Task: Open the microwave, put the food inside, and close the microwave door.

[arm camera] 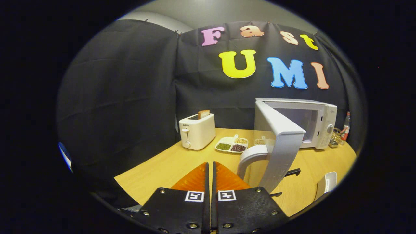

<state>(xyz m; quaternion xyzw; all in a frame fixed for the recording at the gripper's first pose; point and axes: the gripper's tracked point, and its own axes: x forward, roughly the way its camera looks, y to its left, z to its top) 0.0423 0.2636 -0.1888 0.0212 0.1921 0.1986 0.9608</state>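
Wood-grain tabletop [156, 172] carries everything, and the white microwave [320, 125] at its far right serves as the landmark. Its door [279, 143] is swung wide open toward the camera, edge-on, with the curved handle [252, 157] on the near side — the door stands between the gripper and the oven cavity, which shows pale and lit behind it. The gripper [210, 169] sits low in front of the microwave and to its left, its two fingers brought together with only a thin slit between them and nothing held; the tips lie just beside the door handle without touching it.

Left of the microwave, just past the open door, a divided white plate [232, 144] holds portions of beans and grains in green, dark and tan — this is the food, resting on the table outside the oven. Further left of the microwave stands a white toaster [196, 131] with a slice of bread [203, 113] sticking up from its slot. Right of the microwave, against the wall, are a bottle with a red label [346, 125] and a small wire rack [334, 138]. In front of the microwave, beneath the door, a dark handle-like object [292, 172] lies on the wood, and a white container [326, 185] sits nearer still, partly cut off.
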